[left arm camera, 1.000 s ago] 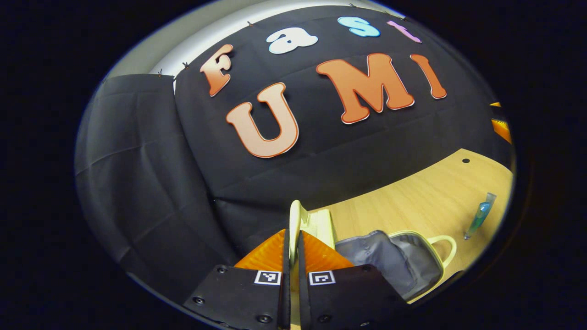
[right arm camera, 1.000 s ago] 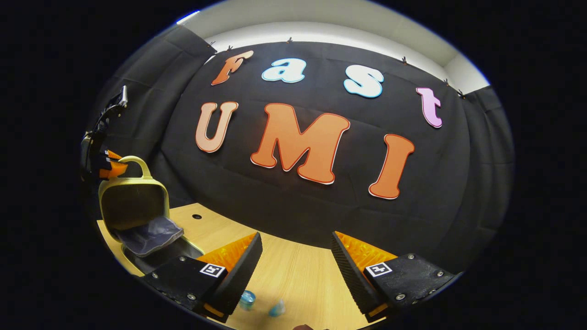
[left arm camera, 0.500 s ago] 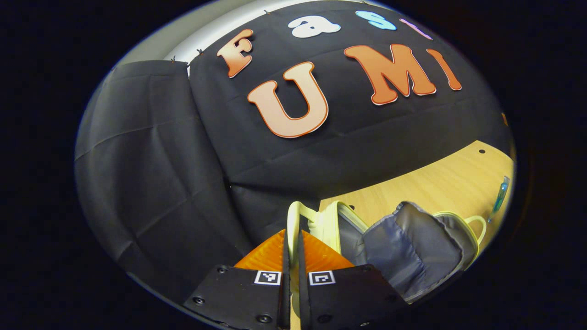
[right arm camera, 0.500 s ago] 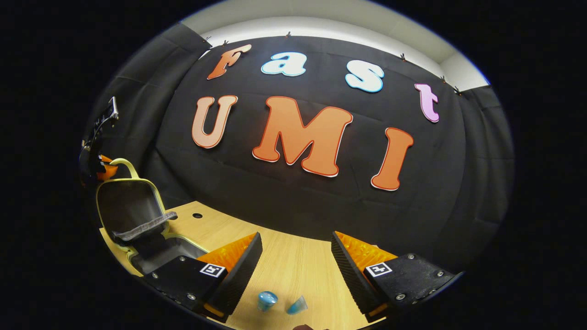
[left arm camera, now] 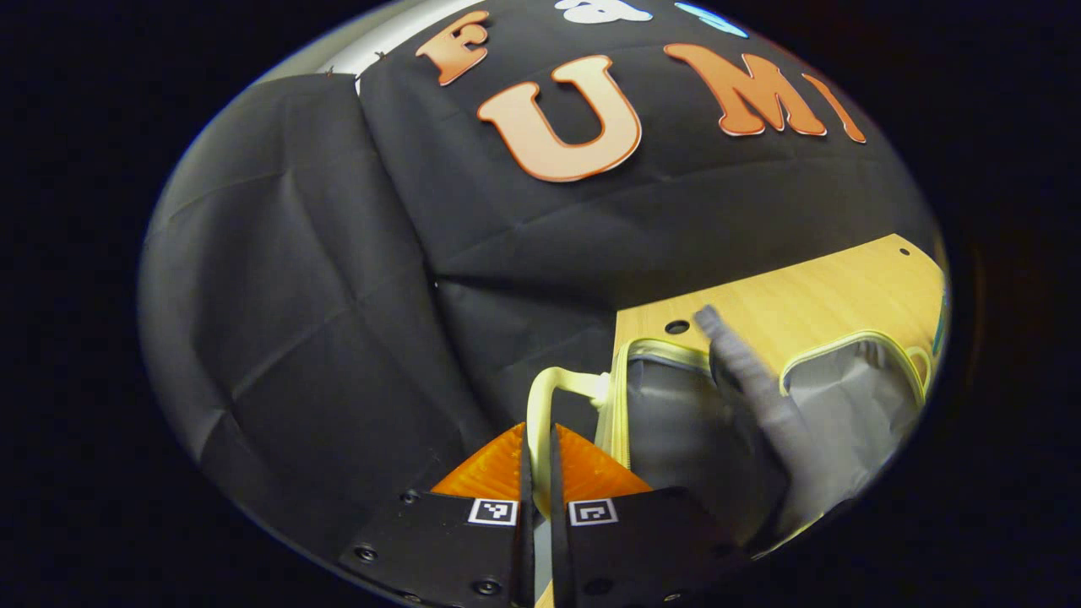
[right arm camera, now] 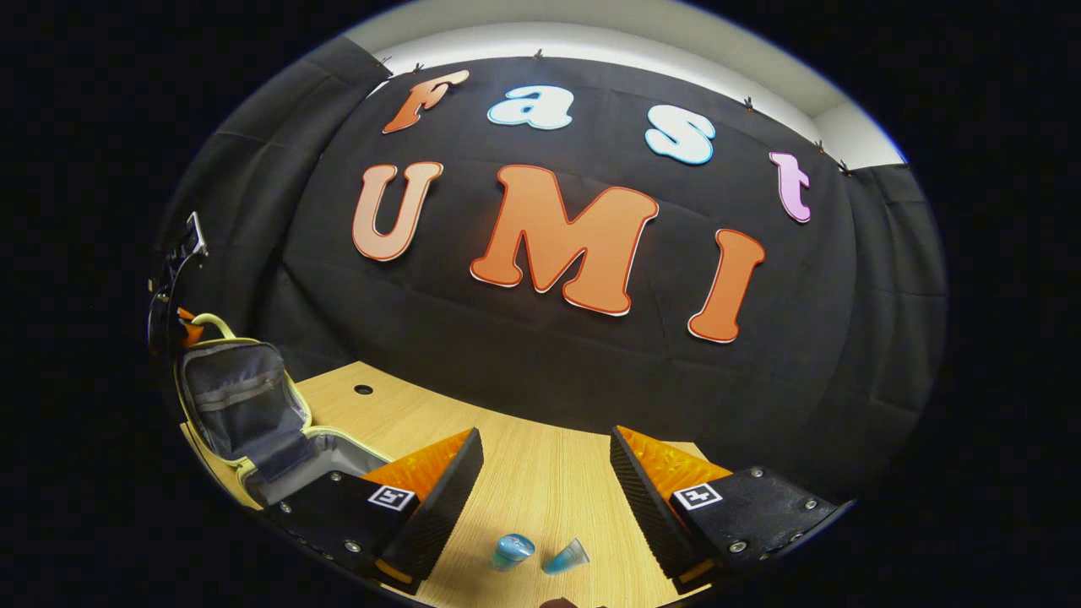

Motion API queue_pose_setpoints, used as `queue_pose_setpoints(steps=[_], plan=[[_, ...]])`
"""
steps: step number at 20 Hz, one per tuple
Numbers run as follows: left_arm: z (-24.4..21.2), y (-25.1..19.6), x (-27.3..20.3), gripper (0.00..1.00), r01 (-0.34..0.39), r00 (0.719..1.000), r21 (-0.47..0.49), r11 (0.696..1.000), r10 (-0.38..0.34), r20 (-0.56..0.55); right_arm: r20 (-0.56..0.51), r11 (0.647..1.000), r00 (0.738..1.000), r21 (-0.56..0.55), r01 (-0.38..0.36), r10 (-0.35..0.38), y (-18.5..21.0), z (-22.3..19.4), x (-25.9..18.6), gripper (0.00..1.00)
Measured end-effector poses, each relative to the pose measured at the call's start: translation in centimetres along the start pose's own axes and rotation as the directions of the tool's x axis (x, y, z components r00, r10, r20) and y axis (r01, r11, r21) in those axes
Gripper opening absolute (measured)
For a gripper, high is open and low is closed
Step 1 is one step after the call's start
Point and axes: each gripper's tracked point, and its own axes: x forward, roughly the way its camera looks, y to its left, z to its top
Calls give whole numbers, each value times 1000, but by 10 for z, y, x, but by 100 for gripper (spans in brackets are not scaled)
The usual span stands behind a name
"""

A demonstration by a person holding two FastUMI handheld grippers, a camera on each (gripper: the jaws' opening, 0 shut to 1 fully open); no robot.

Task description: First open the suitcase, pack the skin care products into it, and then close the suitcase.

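Note:
The pale yellow suitcase [right arm camera: 253, 414] lies open on the wooden table [right arm camera: 540, 490] at the left, its grey-lined lid [right arm camera: 236, 397] tilted up and back. My left gripper [left arm camera: 540, 447] is shut on the lid's yellow handle [left arm camera: 549, 388], and shows far off as the left gripper [right arm camera: 173, 317] in the right gripper view. A loose grey lining flap [left arm camera: 760, 397] stands between the two halves. My right gripper [right arm camera: 545, 464] is open above the table. Just below its fingers lie a blue bottle [right arm camera: 513, 551] and a clear blue tube [right arm camera: 566, 557].
Black cloth walls close the table at the back and left. A small round hole [right arm camera: 364, 389] sits in the tabletop near the suitcase. Bare wood stretches between the suitcase and the two products.
The left gripper has swung the lid farther back and down, so the suitcase opens wider. The right gripper view has shifted a little, and the bottle and tube sit higher in it.

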Motion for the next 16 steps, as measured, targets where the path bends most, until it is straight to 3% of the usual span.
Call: queue_pose_setpoints(steps=[8,11,13,14,15,16], plan=[[-78,-6,38,8,-24,989,98,995,38,-140,-17,1000,1000,-23,-7,6,3,-5,5,95],[-104,-8,43,17,-40,977,149,988,70,-203,-32,1000,999,-26,-6,5,-3,-13,6,95],[-103,-31,43,28,-6,980,147,989,35,-195,-38,1000,999,-24,-15,14,-7,-17,6,96],[-96,-40,41,27,-4,982,159,987,34,-185,-46,1000,999,-24,-18,17,-9,-21,6,95],[-86,-49,39,57,-10,985,170,985,39,-166,-48,999,999,-24,-21,20,-11,-24,5,95],[-75,-57,35,68,-12,989,172,985,37,-143,-47,999,999,-21,-25,24,-14,-24,5,96]])
